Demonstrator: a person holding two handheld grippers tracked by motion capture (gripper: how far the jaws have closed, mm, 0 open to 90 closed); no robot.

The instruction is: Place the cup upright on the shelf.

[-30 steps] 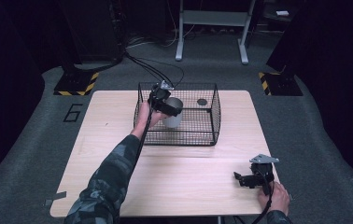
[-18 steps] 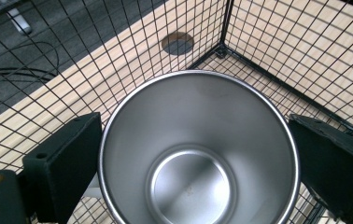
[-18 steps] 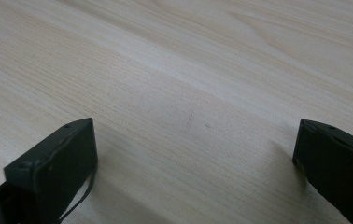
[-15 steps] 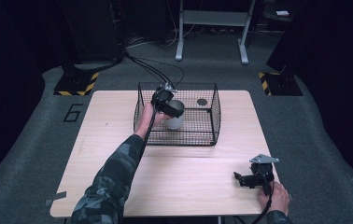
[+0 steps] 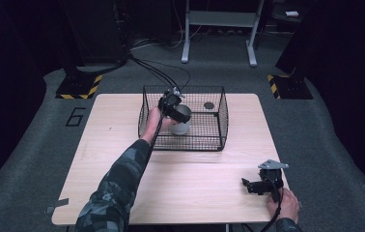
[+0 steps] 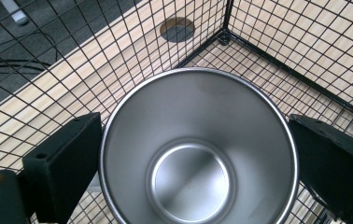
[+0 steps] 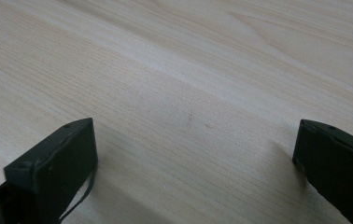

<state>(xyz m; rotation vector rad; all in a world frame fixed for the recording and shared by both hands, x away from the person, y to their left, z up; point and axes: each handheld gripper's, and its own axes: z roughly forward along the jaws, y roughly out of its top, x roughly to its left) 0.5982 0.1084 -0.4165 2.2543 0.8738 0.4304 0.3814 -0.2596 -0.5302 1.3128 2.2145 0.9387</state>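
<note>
So we've got our left tongs [image 5: 173,107] reaching into the black wire mesh basket [image 5: 217,126] that sits toward the far middle of the light wooden tabletop [image 5: 122,121], and they're right at the round shiny stainless-steel cup [image 5: 181,121] inside it. In the left gripper view the steel cup [image 6: 198,154] stands upright with its mouth open toward the camera, and we can see straight down to its flat bottom. The two black jaws sit one on each side of the rim; the one at the left of that view looks pressed right up against the cup wall, while at the other one we honestly can't tell whether it's touching or there's a sliver of gap, so we can't say for sure whether the cup is gripped. The cup sits in the left half of the basket, on its wire floor. Past it in the left gripper view, beyond the basket's far wall, there's a small dark round disc [image 6: 177,29] lying on the wood. Our right tongs [image 5: 253,186] are well apart from all that, down at the near right corner of the tabletop, low over bare wood, jaws spread wide with nothing between them.
</note>
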